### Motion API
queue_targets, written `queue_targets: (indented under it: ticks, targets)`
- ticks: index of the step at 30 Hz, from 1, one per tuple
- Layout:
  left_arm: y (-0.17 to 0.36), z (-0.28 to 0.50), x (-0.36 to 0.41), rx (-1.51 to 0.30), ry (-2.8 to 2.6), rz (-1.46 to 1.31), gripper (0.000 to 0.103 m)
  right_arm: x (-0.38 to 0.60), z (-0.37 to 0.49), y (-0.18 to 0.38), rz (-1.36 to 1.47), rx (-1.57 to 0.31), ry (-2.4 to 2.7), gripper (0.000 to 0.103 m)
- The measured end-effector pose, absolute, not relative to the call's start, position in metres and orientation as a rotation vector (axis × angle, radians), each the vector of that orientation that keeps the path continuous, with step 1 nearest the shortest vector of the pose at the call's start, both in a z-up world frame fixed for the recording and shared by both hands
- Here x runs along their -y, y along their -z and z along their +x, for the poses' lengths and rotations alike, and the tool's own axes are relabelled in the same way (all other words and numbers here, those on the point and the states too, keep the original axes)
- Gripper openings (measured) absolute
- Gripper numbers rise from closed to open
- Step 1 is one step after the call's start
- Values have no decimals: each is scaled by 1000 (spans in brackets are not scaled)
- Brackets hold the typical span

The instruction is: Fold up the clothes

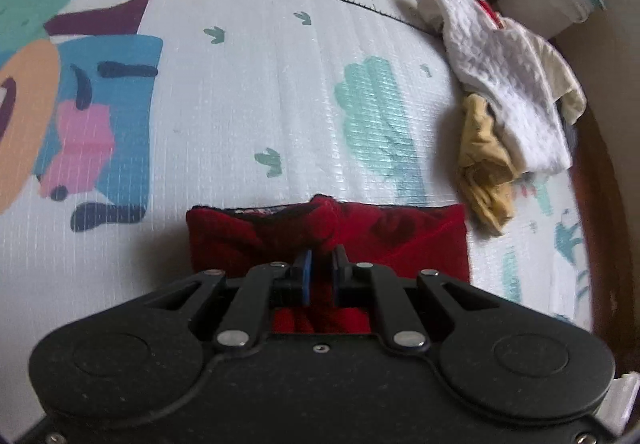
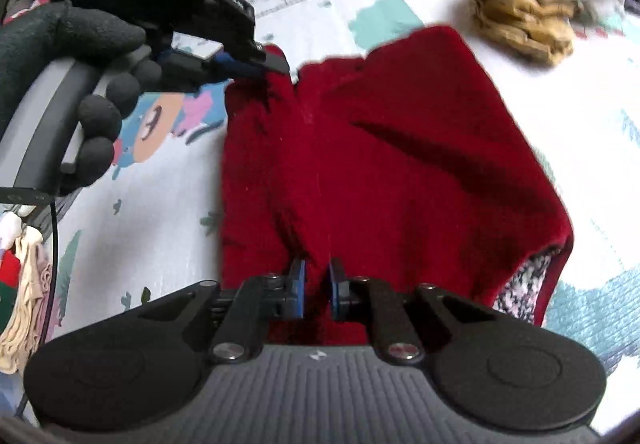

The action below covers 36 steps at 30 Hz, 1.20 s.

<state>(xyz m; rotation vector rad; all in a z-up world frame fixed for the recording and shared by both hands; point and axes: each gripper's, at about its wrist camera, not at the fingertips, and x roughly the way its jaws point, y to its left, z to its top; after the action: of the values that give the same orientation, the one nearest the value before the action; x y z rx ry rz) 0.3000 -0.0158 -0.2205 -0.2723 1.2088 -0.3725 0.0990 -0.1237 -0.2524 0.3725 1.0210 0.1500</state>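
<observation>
A pale play mat (image 1: pixel 256 84) printed with cartoon shapes and a ruler line carries everything; clutter and a white bin (image 1: pixel 548 0) edge it at 1 o'clock. One red garment (image 2: pixel 380 164) lies mid-mat. At 2 o'clock in the left wrist view sit one white textured cloth (image 1: pixel 504 84) and one mustard cloth (image 1: pixel 484 164), touching. The left gripper (image 1: pixel 320 264) pinches red fabric at one end, the right gripper (image 2: pixel 317 280) the opposite end. A black-gloved hand (image 2: pixel 80 92) holds the left tool.

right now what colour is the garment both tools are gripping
Deep red garment, with a black-and-white speckled lining at one corner; clearest in the right wrist view.
</observation>
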Motion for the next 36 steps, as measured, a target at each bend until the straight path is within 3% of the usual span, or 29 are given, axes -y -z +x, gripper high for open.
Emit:
queue_targets:
  ticks: [19,28,36]
  targets:
    - [157,293,-31,-1126,470,-306,7,91,76,157,265,-783,-405,12]
    - [125,288,46,-1105,555,-278,7,155,62,136,269,-786,-250,12]
    - [139,289,129,-1129,607,-216,7,221,52,160,349,-814,-86,12]
